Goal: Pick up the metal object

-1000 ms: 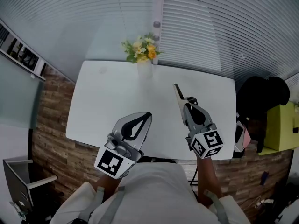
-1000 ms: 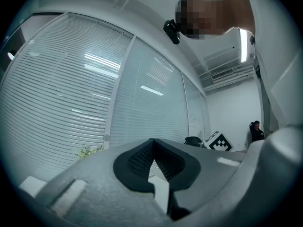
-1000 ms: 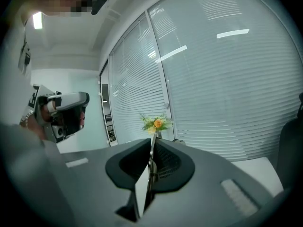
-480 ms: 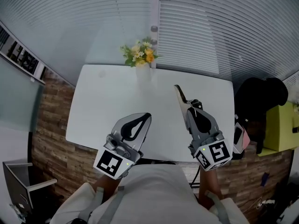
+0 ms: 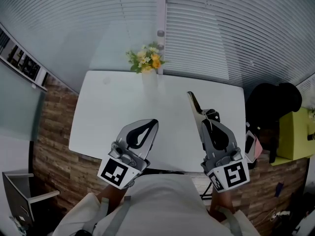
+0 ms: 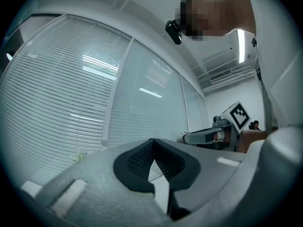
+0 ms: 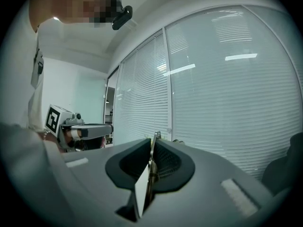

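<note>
While your right gripper (image 5: 201, 118) clamps the flat metal strip (image 5: 192, 100) over the desk (image 5: 113, 107), squeeze evenly, lift without twisting; left gripper (image 5: 153, 126) hangs clenched, empty.

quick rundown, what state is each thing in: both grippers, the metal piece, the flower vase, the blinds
left gripper, shut, nothing between the jaws
right gripper, shut on the metal object
metal object, clamped on edge between the pads, sticking out past the tips
flower vase, upright at the table's far edge
blinds, lowered
</note>
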The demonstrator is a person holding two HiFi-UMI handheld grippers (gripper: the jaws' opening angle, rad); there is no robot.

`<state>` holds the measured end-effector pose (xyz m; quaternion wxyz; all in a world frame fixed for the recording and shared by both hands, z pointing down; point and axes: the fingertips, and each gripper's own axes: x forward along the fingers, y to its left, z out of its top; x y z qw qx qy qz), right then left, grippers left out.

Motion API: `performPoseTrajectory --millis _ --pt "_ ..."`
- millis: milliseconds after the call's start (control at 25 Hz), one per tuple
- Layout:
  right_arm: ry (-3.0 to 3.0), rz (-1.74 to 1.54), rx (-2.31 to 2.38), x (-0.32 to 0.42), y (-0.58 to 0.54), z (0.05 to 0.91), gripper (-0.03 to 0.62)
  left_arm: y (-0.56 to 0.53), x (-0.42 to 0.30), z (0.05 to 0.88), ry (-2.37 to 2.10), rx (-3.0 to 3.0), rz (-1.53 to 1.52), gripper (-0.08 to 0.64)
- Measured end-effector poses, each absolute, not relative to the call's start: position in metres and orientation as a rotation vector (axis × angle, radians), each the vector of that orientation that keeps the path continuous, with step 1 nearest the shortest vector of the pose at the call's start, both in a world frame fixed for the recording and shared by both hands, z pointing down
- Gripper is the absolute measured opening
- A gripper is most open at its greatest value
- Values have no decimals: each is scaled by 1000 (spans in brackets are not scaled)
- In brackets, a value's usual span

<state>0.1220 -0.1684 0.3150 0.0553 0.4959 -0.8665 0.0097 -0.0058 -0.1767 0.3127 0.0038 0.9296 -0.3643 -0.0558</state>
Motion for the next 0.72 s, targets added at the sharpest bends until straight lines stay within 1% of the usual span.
performPoseTrajectory --millis 720 --pt "-2602 -108 1550 129 -145 279 23 -173 -4 301 -1151 2927 -192 2"
